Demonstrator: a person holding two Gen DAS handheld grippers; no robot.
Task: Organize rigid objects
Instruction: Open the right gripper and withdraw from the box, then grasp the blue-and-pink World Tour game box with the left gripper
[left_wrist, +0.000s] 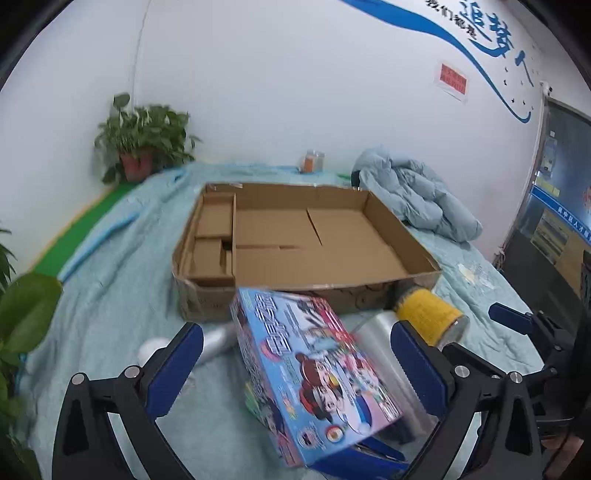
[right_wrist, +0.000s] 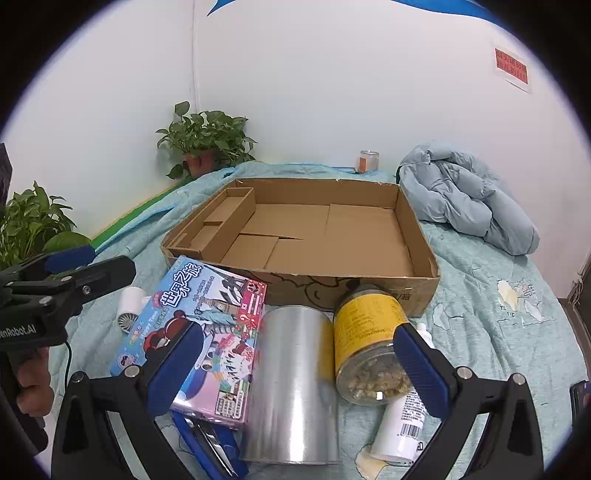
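Observation:
My left gripper (left_wrist: 297, 328) is open wide. A colourful blue game box (left_wrist: 314, 369) lies tilted between its fingers, propped on a blue stapler (right_wrist: 210, 443), and neither pad touches it. My right gripper (right_wrist: 299, 329) is also open wide, over a shiny silver cylinder (right_wrist: 295, 387) and a yellow-labelled jar (right_wrist: 369, 350) lying on their sides; its pads press on nothing. A white bottle (right_wrist: 402, 421) lies under the right finger. The shallow cardboard tray (right_wrist: 421, 236), with small compartments at its left end, sits just beyond these objects.
Everything rests on a light blue bedspread (right_wrist: 480, 295). A small white fan (right_wrist: 129, 310) lies at the left. A bundled blue jacket (right_wrist: 472, 199), potted plants (right_wrist: 207, 144) and a small jar (right_wrist: 367, 160) stand by the white wall. A hand (right_wrist: 33, 380) holds the left gripper.

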